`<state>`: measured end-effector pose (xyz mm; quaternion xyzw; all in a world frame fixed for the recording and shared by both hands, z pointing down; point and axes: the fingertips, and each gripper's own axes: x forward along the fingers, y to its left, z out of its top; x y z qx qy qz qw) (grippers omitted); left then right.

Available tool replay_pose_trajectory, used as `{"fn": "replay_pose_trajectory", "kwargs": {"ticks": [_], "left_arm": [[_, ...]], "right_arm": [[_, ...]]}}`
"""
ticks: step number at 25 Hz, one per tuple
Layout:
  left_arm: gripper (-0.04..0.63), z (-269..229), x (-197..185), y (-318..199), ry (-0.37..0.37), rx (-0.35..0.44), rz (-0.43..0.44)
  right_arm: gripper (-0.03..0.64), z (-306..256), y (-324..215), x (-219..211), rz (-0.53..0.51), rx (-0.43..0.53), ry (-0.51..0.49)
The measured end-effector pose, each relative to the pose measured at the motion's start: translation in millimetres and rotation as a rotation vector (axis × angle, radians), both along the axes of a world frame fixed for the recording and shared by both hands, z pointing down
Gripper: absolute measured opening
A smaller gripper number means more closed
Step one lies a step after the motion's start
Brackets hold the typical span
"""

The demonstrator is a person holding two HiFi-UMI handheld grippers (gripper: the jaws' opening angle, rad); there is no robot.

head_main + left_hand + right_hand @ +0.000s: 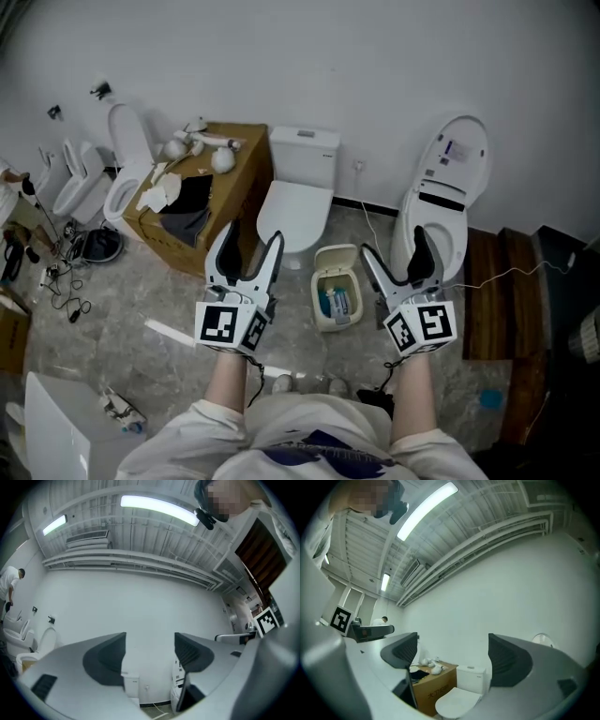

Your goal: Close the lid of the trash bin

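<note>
A small cream trash bin (322, 307) stands on the stone floor between two toilets. Its top is open, its lid (337, 256) is tipped back at the far side, and blue rubbish lies inside. My left gripper (248, 242) hovers to the bin's left, open and holding nothing. To the bin's right my right gripper (393, 247) is also open and empty. Both point up at the white wall. In the left gripper view the left gripper (150, 654) frames only wall and a toilet tank (131, 686). The right gripper (452, 654) frames a cardboard box (436, 682). Neither gripper view shows the bin.
A white toilet (294, 208) with a closed seat stands just behind the bin. A toilet with a raised lid (448, 183) is at the right. The cardboard box (234, 178) with white fittings sits at the left. Dark wooden boards (511, 291) lie far right. Cables (58, 281) trail at the left.
</note>
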<state>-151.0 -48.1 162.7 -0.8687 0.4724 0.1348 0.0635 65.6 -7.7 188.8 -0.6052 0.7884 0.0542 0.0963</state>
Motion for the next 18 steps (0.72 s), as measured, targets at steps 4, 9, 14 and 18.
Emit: {"fn": "replay_pose_trajectory", "kwargs": {"ticks": [4, 9, 14, 18], "left_arm": [[0.407, -6.8, -17.0, -1.0, 0.029, 0.001, -0.033], [0.414, -6.4, -11.0, -2.0, 0.014, -0.011, -0.052], [0.414, 2.5, 23.1, 2.3, -0.006, -0.017, -0.076], [0.414, 11.5, 42.3, 2.3, 0.010, -0.044, -0.119]], "right_arm": [[0.497, -0.9, 11.7, 40.3, 0.066, 0.026, -0.065], [0.494, 10.4, 18.7, 80.8, 0.090, 0.005, -0.076], [0.460, 27.3, 14.8, 104.5, 0.023, -0.050, 0.043], [0.454, 47.9, -1.2, 109.4, -0.080, -0.123, 0.188]]}}
